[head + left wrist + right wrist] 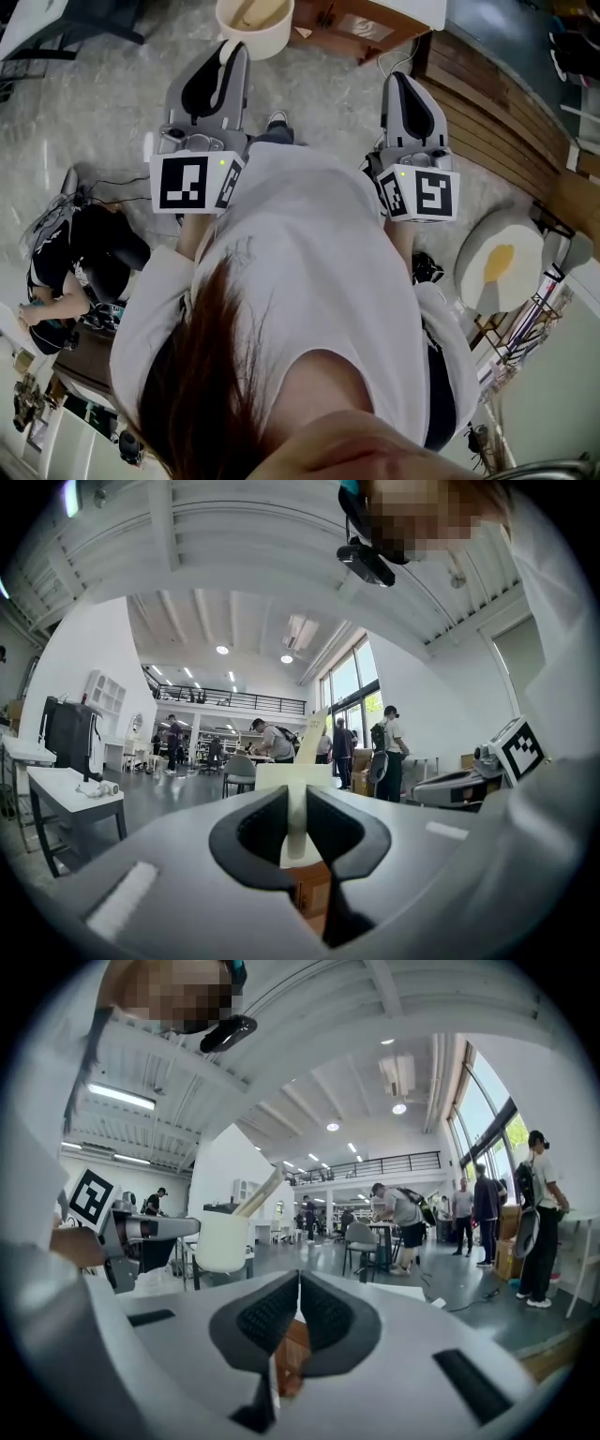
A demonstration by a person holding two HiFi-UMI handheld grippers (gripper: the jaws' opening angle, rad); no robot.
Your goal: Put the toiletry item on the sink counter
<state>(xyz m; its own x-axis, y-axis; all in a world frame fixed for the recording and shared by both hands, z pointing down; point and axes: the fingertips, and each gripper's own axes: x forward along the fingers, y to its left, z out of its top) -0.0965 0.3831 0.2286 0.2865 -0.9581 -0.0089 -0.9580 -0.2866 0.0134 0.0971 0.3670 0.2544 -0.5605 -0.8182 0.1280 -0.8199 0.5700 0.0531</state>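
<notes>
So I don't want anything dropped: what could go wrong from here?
The left gripper pinches the cup only by its thin wall between its jaws, so the cup might swing or slip. The stick leans loose inside it and could fall out if it tilts.

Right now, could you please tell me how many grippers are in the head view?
2. The left gripper is at upper left, jaws clamped on a cream cup; the right gripper is at upper right, jaws shut.
</notes>
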